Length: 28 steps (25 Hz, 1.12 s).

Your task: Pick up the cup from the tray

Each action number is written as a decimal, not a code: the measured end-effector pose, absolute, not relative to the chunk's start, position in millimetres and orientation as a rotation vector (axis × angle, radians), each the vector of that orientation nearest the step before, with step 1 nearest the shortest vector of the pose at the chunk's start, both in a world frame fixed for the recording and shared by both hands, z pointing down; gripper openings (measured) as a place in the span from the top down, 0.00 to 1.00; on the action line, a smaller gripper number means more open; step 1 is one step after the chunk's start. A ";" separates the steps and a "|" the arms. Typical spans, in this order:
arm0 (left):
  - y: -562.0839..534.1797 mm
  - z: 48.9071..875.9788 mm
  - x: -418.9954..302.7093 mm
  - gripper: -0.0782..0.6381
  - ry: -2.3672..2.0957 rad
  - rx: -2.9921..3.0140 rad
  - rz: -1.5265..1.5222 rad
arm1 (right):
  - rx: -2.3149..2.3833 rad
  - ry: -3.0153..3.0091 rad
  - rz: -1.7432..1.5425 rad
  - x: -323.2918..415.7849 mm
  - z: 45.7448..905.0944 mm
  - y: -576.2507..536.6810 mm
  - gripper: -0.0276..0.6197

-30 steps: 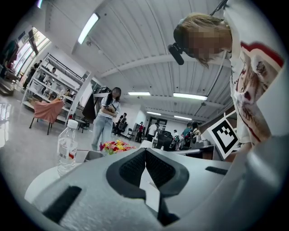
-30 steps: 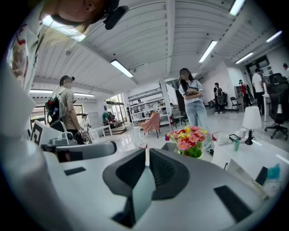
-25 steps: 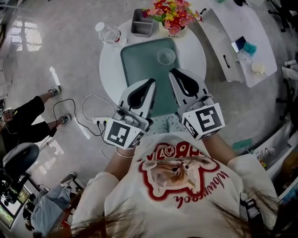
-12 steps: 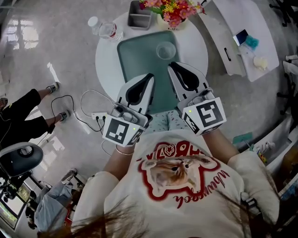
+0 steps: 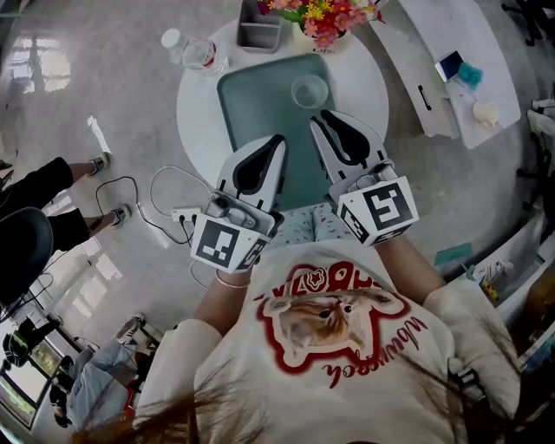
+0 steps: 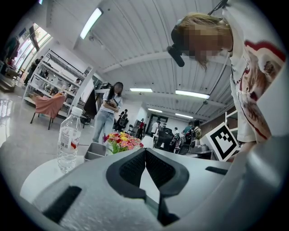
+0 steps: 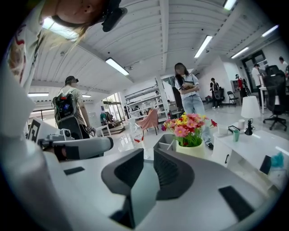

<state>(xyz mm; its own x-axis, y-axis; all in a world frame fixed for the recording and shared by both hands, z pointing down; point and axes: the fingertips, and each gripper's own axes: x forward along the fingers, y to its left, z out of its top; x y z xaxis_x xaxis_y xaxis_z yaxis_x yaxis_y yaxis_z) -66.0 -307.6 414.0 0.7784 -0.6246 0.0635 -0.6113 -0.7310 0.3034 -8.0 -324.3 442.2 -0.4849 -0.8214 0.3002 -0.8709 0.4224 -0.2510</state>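
Note:
A clear plastic cup [image 5: 310,91] stands upright at the far right of the green tray [image 5: 251,104] on the round white table [image 5: 195,113]. My right gripper [image 5: 317,118] hovers just short of the cup, over the tray's near right part, jaws shut and empty. My left gripper [image 5: 279,139] hangs beside it over the tray's near edge, also shut with nothing in it. In the left gripper view the left gripper [image 6: 145,151] shows its pads meeting at the tips. In the right gripper view the right gripper [image 7: 148,155] hides the cup behind its jaws.
At the table's far edge stand a water bottle [image 5: 198,54], a grey box [image 5: 260,30] and a pot of flowers [image 5: 323,24]. A white side desk [image 5: 451,69] lies to the right. Cables and a power strip [image 5: 182,215] are on the floor at left. People stand in the background [image 7: 189,97].
Both grippers stay where they were, shut. The head view has shifted, so the table sits a little higher in frame. A dark chair has come in at the left edge.

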 end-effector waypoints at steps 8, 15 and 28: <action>-308.1 414.1 -65.5 0.87 -0.946 2.659 -0.064 | 1.515 -2.494 0.629 -4.2 462.0 -324.2 0.83; -307.9 415.5 -70.1 0.87 -0.957 2.652 -0.059 | 1.520 -2.454 0.610 -5.5 472.6 -326.1 0.70; -305.0 417.8 -69.6 0.87 -0.948 2.644 -0.057 | 1.564 -2.387 0.608 5.0 489.0 -329.6 0.58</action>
<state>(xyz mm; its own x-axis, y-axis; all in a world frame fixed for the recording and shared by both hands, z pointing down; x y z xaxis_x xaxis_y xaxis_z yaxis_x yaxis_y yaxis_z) -69.6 -305.0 417.8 0.7776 -0.6245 0.0729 -0.6112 -0.7237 0.3204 5.0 -329.6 489.0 -0.4075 -0.8200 0.4019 -0.9124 0.3466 -0.2179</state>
